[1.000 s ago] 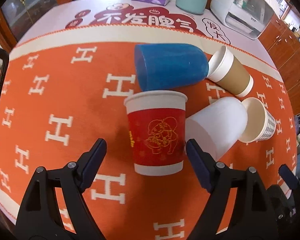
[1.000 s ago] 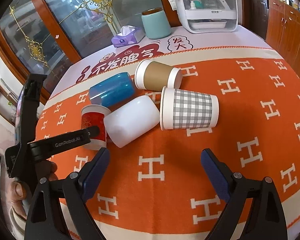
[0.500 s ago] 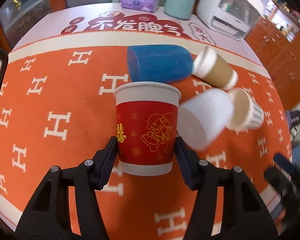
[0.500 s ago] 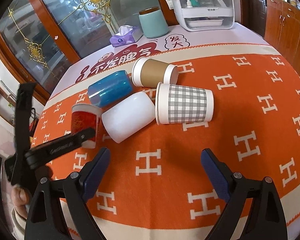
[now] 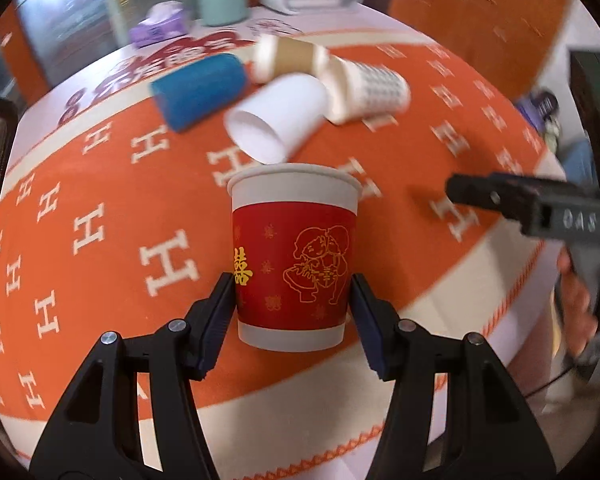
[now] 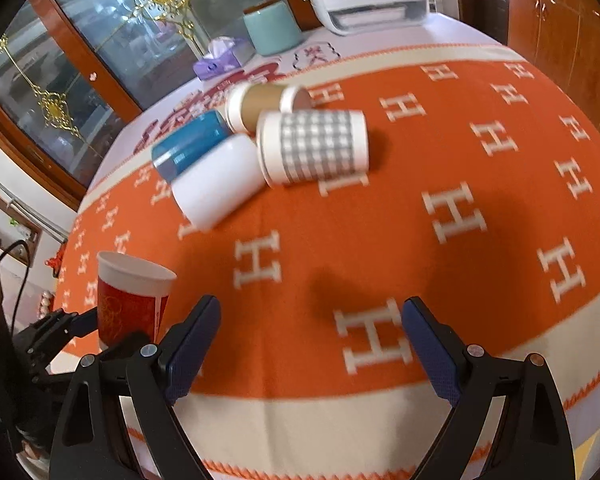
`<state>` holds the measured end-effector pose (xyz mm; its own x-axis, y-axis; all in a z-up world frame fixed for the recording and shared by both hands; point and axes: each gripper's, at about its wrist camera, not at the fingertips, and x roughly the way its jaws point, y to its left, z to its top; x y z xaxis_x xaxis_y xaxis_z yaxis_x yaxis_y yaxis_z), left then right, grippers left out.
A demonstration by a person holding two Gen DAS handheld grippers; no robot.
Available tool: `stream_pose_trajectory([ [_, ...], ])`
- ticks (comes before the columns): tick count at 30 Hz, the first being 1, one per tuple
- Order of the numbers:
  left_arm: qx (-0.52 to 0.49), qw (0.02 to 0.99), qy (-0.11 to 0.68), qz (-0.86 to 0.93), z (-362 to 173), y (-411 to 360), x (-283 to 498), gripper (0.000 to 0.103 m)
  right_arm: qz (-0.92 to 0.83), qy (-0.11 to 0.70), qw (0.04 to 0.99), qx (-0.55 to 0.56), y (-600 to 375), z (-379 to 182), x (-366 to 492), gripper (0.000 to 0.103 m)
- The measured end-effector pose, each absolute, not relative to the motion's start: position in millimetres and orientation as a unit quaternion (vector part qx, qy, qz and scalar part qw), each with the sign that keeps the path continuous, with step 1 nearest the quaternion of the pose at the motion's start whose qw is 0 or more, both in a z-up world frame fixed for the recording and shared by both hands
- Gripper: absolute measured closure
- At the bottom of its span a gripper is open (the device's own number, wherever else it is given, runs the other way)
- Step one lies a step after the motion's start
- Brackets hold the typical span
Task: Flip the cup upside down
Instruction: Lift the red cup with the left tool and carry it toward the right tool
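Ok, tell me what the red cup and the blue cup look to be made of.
Red cup: looks like paper, matte, with a rolled white rim and printed gold drawings; the left claw grips it. Blue cup: probably plastic, with a smooth, slightly translucent wall in the right wrist view, though blur leaves this uncertain.

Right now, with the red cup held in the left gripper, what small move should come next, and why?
Probably roll the left gripper over to turn the red cup mouth down. It is clamped near its base, upright, rim up, apparently lifted toward the near edge of the orange cloth, away from the lying cups.
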<state>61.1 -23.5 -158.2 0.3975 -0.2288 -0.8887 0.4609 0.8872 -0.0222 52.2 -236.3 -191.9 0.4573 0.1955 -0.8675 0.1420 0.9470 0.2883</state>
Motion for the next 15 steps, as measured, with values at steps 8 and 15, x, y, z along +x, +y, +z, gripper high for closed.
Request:
stream_pose_trajectory([
  [8,0.226,0.795,0.499,-0.261,-174.7,-43.8,33.0,0.049,-0.002,0.537,0.829,0.159,-241.2,-214.8,16.4,0.010],
  [15,0.312,0.761,0.482,-0.302,-185.1,-51.8,32.0,0.048,-0.005,0.539,0.827,0.158,-242.4,-220.3,2.4,0.010],
])
